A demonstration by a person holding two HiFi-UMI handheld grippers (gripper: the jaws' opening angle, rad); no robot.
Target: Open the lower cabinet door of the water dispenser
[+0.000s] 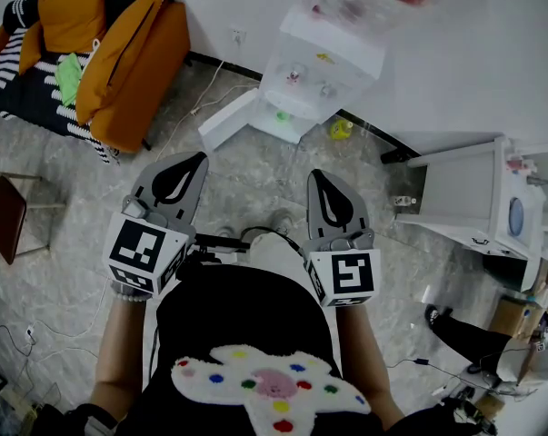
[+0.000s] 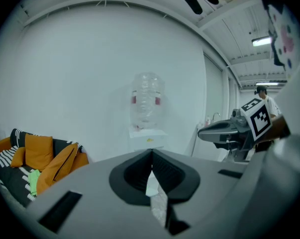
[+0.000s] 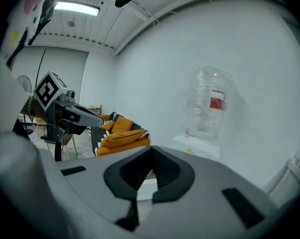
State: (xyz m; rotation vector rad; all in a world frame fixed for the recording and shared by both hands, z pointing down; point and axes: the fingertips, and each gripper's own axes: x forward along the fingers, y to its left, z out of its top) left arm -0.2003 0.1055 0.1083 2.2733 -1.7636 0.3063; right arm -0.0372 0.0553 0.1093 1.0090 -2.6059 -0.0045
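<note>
The person is holding the left gripper (image 1: 197, 159) and right gripper (image 1: 316, 174) side by side before the torso, apart, both tilting slightly down. Each is showing its jaws pressed together on nothing. Both are aiming at the water dispenser (image 1: 323, 66), which is standing well ahead against the wall. Only the head view is showing a white panel (image 1: 230, 121) jutting from its foot. The gripper views are showing just its clear bottle (image 2: 147, 101), the grippers' own bodies hiding everything lower.

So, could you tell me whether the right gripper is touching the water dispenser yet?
Apart. The head view shows a stretch of floor between the shut right gripper and the water dispenser.
</note>
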